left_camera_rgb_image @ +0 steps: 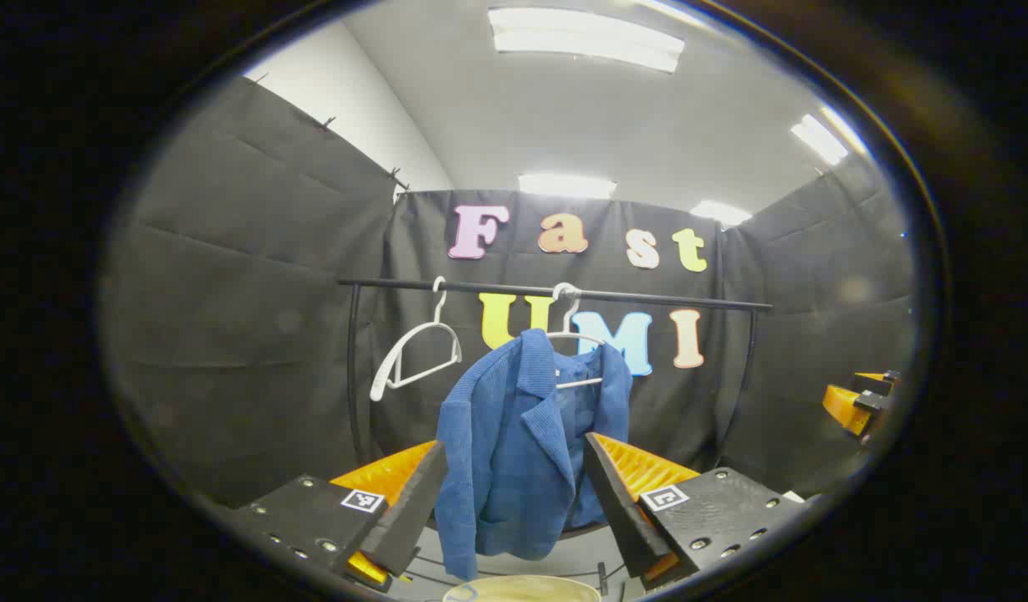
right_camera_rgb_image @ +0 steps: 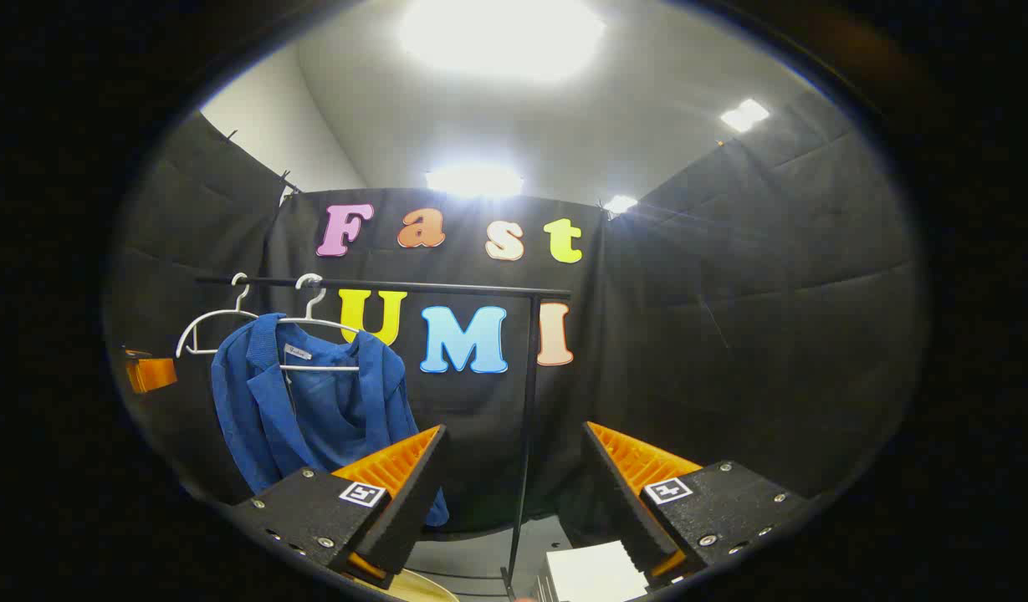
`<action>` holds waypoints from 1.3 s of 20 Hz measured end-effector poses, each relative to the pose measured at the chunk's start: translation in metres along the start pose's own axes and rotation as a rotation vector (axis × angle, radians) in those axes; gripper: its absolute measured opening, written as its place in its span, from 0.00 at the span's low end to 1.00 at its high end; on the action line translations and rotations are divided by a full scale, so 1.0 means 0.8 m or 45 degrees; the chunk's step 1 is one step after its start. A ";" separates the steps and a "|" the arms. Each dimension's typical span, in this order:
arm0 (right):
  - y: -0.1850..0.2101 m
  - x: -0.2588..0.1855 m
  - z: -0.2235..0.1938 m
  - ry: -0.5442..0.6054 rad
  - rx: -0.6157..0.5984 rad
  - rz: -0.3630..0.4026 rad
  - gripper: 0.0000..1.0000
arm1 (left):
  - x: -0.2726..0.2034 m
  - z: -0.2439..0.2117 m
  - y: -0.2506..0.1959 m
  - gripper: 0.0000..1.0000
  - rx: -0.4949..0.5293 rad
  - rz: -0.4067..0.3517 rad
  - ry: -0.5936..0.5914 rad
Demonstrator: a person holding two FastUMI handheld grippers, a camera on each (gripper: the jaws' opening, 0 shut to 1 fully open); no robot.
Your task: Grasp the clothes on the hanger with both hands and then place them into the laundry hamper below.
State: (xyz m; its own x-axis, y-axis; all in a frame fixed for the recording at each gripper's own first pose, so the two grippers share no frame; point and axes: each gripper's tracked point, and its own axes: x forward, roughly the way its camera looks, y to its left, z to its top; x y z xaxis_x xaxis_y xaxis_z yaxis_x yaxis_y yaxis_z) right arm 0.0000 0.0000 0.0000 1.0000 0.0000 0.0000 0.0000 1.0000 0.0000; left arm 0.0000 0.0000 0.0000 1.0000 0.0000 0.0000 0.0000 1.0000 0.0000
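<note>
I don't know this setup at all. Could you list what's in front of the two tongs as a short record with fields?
garment: blue jacket on a white hanger
spare hanger: empty, white, same rail
left tongs: open, facing the jacket
right tongs: open, jacket off to their left
hamper: pale rim below the jacket

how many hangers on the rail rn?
2. An empty white hanger hangs toward the rail's left end; a second hanger, beside it on its right, carries the blue jacket. None looks hidden.
</note>
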 end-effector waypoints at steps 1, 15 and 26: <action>-0.001 -0.002 -0.002 0.001 -0.007 -0.001 0.95 | -0.005 -0.005 -0.004 0.95 -0.007 -0.009 0.005; 0.023 -0.011 -0.039 0.119 0.002 0.048 0.96 | -0.015 -0.045 0.004 0.94 -0.010 0.018 0.065; 0.150 0.025 -0.014 0.147 0.041 0.285 0.96 | -0.004 -0.024 0.020 0.95 -0.082 0.042 0.061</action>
State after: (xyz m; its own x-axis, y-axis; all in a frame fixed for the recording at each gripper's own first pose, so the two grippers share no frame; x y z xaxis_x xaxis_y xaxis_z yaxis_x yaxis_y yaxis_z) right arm 0.0201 0.1200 -0.0113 0.9686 0.2229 -0.1104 -0.2192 0.9746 0.0448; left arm -0.0033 0.0162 -0.0190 0.9983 0.0318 -0.0486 -0.0348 0.9974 -0.0635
